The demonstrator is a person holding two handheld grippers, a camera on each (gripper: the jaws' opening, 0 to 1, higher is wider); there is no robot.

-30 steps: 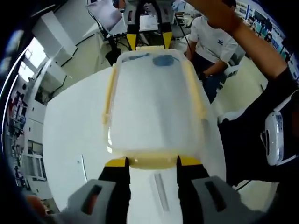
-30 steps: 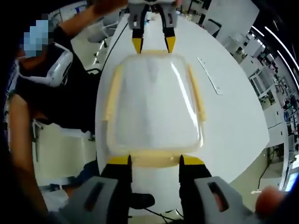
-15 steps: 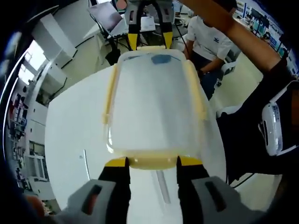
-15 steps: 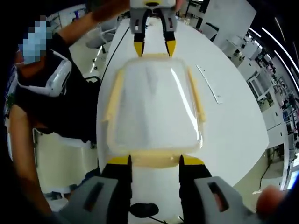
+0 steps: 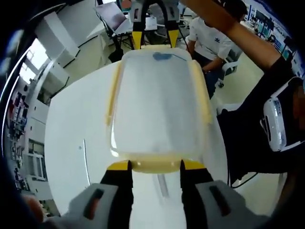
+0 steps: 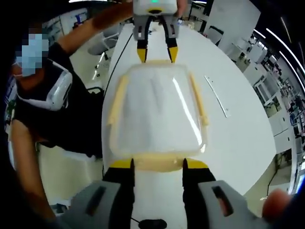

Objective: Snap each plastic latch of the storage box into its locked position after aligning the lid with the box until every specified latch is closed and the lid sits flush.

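**Both end latches framed, nothing snapped yet**

We have the storage box (image 5: 157, 100) lying lengthwise between our two grippers on the white table (image 5: 71, 124), its frosted lid (image 6: 155, 112) resting on top with the yellow side latches (image 5: 112, 93) running along each long edge. In the left gripper view, our left gripper (image 5: 156, 164) has its yellow-tipped jaws spread about as wide as the near end latch (image 5: 155, 165), one tip at each end of it; they bracket the latch rather than clamp it, and we cannot tell whether the tips actually touch the plastic. The right gripper (image 6: 156, 163) mirrors this at the opposite end latch (image 6: 156, 162), its jaws equally wide apart and holding nothing. Each gripper also shows at the far end of the other's view, tips at the box rim.

We judge this to be the aligning step, or the very start of latching: the lid looks seated and roughly square to the box, but whether it sits fully flush is hard to say through the fisheye. The end latches look to be flat and outward, not yet folded down, though we are not sure.

The next move likely calls for pressing each end latch down over the rim, with even pressure from both ends so the box does not slide along the table, then turning to the long side latches.
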